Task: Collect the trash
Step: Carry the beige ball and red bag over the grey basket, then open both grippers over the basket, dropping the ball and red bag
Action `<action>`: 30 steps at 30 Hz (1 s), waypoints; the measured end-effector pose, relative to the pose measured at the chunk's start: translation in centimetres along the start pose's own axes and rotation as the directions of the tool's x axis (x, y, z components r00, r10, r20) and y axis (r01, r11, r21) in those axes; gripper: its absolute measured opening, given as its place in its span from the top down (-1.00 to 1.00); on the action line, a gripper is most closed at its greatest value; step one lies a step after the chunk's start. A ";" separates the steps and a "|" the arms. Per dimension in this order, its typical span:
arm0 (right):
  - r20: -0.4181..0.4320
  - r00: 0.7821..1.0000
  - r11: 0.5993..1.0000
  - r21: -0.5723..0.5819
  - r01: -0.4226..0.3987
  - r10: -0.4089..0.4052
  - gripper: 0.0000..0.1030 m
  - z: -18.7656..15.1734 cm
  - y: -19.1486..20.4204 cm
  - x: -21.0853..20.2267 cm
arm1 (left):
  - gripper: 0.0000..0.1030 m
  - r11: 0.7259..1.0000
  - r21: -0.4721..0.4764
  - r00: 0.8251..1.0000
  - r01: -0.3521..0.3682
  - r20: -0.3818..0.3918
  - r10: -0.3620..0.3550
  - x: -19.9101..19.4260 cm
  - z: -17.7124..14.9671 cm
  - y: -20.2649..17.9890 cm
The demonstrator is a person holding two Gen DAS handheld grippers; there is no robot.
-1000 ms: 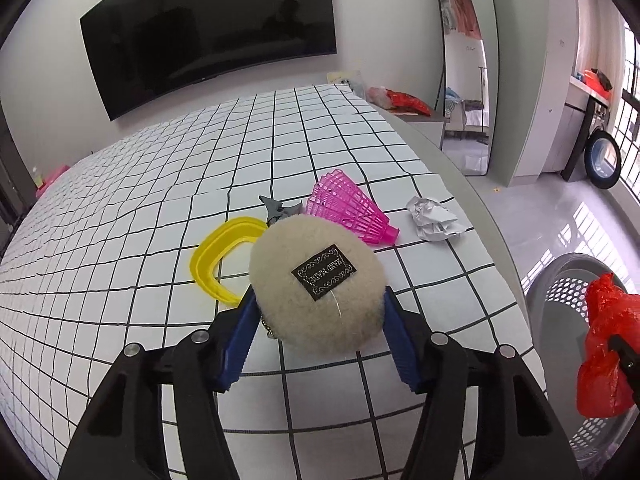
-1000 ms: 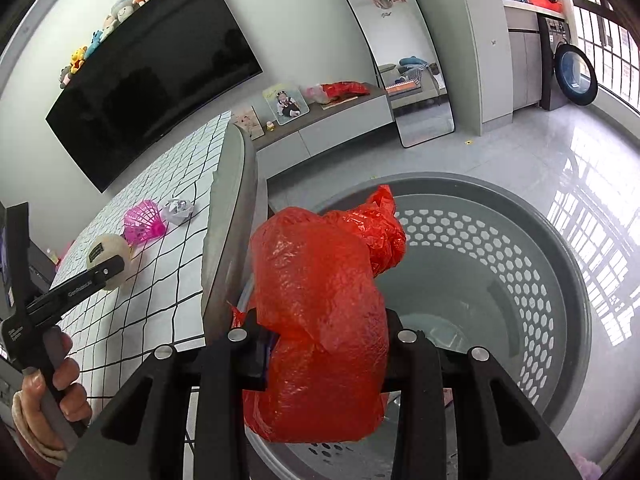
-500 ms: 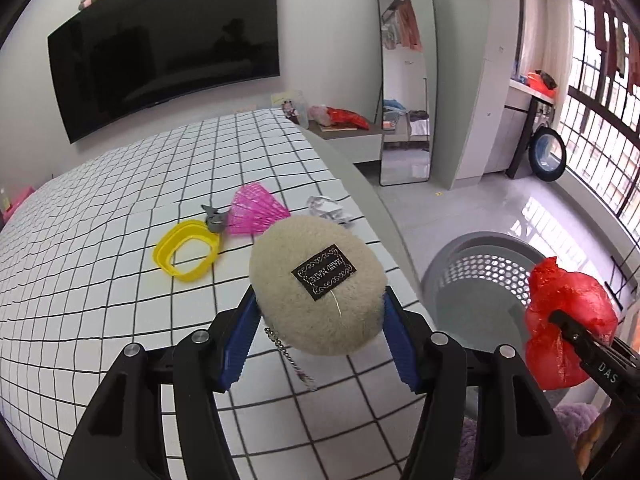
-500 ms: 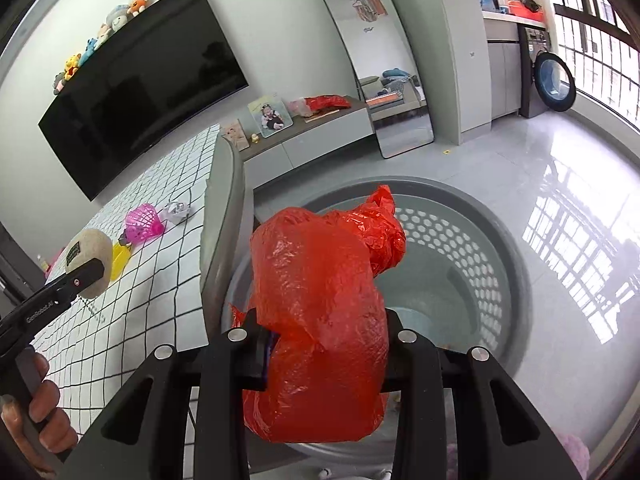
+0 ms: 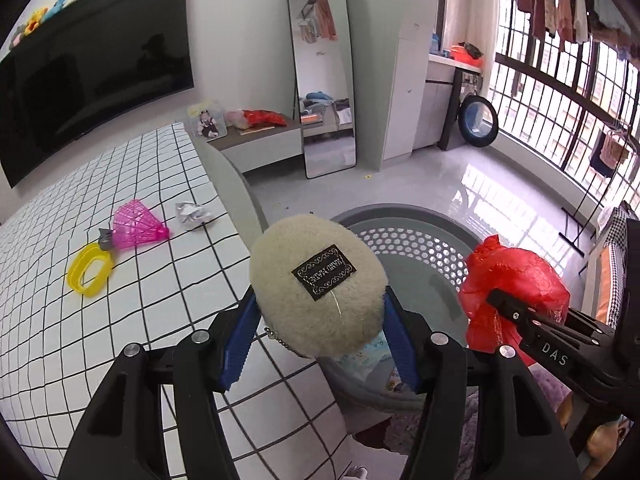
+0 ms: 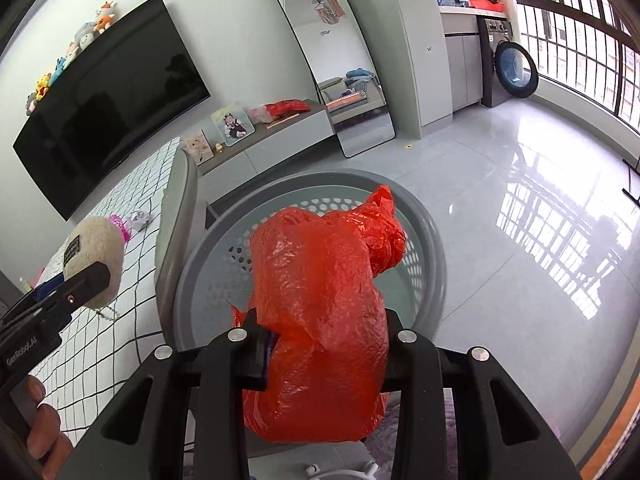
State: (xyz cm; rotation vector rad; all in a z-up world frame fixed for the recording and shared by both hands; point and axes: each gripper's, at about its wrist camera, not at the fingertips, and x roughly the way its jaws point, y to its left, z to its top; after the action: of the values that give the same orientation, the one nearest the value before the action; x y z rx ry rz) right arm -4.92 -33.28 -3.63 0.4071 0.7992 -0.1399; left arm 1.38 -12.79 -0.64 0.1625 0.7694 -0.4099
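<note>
Left hand-held gripper (image 5: 320,332) clenches cream fluffy oval pouch (image 5: 318,286) at near rim of grey perforated plastic basket (image 5: 404,240). Right hand-held gripper (image 6: 324,344) clamps crumpled red plastic bag (image 6: 320,304) above basket. Risks: pouch dropping onto rim or checked worktop (image 5: 120,320); light bag drifting outside basket.

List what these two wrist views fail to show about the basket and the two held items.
- Basket contents: right wrist view, mostly hidden by the red plastic bag.
- Basket floor: left wrist view, partly hidden by the fluffy beige pouch and the left gripper; only a bit of printed paper shows.
- Right gripper pads: buried in the bag.
- Pouch's label text: too small to read.
- Bag contents: opaque plastic.
</note>
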 end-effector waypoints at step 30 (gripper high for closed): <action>-0.021 0.999 0.999 -0.042 -0.027 0.026 0.36 1.3 -0.8 3.8 | -0.14 0.996 0.055 0.995 0.073 -0.079 -0.068 5.6 0.8 -3.2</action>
State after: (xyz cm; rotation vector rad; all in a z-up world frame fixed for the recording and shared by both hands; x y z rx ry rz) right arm -1.62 -34.42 -5.81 0.3800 0.8155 -0.0938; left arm 4.16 -17.62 -4.06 0.2066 0.8413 -0.4957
